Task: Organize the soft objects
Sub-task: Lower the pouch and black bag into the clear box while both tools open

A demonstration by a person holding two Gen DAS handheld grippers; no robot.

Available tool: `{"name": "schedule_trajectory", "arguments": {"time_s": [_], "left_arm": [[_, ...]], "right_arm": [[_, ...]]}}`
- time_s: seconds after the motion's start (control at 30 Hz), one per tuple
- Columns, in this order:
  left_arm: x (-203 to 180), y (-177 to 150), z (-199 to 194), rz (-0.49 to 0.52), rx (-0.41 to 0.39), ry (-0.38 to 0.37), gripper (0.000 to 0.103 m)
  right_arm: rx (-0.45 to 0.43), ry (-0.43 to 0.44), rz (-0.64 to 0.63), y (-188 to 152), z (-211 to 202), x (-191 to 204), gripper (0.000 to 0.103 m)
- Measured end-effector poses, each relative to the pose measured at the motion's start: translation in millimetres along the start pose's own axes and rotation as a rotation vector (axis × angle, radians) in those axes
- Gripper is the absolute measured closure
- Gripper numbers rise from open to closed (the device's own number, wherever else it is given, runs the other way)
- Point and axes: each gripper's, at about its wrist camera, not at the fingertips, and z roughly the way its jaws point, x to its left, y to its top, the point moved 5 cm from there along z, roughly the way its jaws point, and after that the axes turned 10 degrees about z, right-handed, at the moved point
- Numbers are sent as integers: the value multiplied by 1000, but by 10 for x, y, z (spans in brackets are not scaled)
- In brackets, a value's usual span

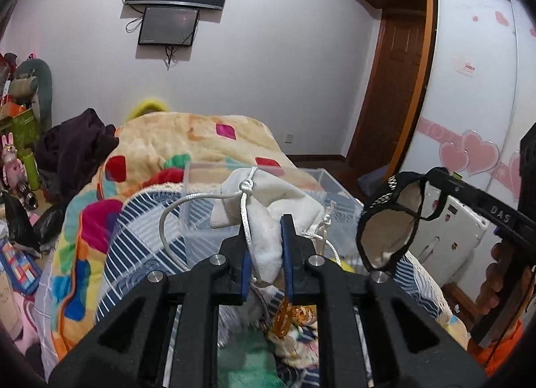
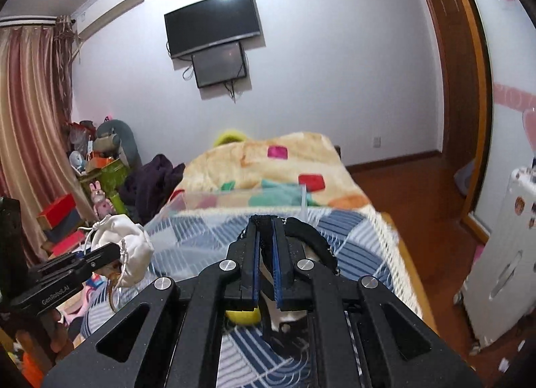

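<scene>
My left gripper [image 1: 264, 224] is shut on a white drawstring pouch [image 1: 268, 207] and holds it above the bed, in front of a clear plastic box [image 1: 201, 200]. The pouch also shows at the left of the right wrist view [image 2: 124, 247]. My right gripper [image 2: 266, 220] is shut on a black-trimmed cloth item with a pale lining [image 2: 308, 234]. In the left wrist view that item [image 1: 385, 227] hangs from the right gripper [image 1: 432, 175], to the right of the pouch. The clear box [image 2: 241, 200] stands ahead of the right gripper.
The bed has a blue-striped sheet [image 1: 144, 234] and a colourful blanket [image 1: 207, 140] with dark clothes [image 1: 73, 147] on its left. Small soft items [image 1: 294, 321] lie under the left gripper. Cluttered shelves [image 2: 93, 167] stand left, a white appliance [image 2: 502, 254] and wardrobe right.
</scene>
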Motion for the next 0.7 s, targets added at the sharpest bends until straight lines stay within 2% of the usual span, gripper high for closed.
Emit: {"name": "schedule_trajectory", "arguments": {"time_s": [0.23, 0.43, 0.63, 0.7], "left_arm": [[201, 288, 192, -6, 9, 25, 88], [280, 453, 441, 26, 33, 62, 88], [335, 430, 812, 33, 106, 89, 88], [348, 374, 977, 26, 155, 97, 88]], "right_arm": [[-38, -1, -76, 323, 189, 217, 97], [-39, -25, -129, 461, 439, 369, 97], [4, -56, -161, 410, 733, 416, 97], [36, -63, -171, 344, 840, 404, 97]]}}
